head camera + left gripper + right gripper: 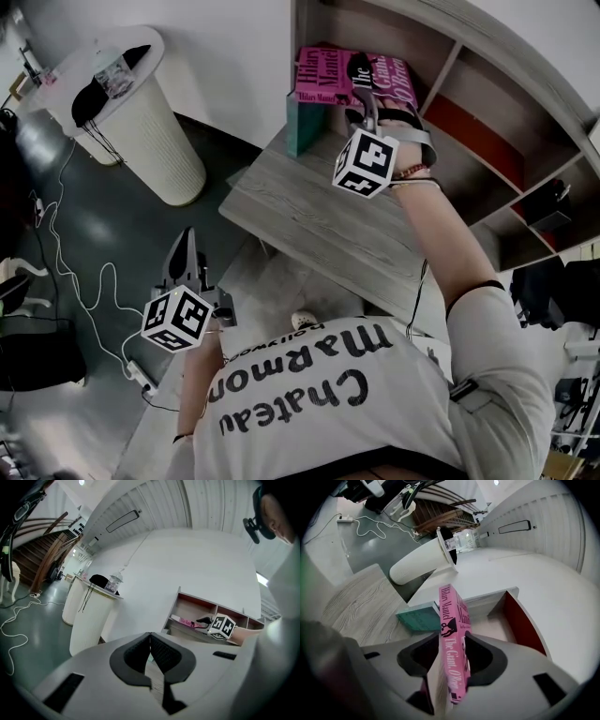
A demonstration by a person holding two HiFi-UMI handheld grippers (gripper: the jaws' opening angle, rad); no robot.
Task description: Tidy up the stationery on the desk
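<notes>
- The pink paperback [323, 80] lies cover-up on a teal book [302, 122] in the upper middle of the head view. The pair sits at the back of the wooden desk [309, 211], at the left end of its shelf unit [487, 131].
- Judging from that, this book looks placed, and the stacking step seems nearly done. What is left is to draw the gripper off it without shifting the pile.
- No other loose stationery shows on the visible part of the desk. How much tidying is left beyond these two books cannot be told from here.
- The right gripper [453, 638] has its jaws spread wide, with the pink paperback's spine between them. A dark gap shows beside the book at the left pad, so the jaws appear to straddle the book and not clamp it.
- The left gripper [150, 637] is at the lower left of the head view, over the floor and well apart from the books. Its jaw tips meet and it holds nothing.
</notes>
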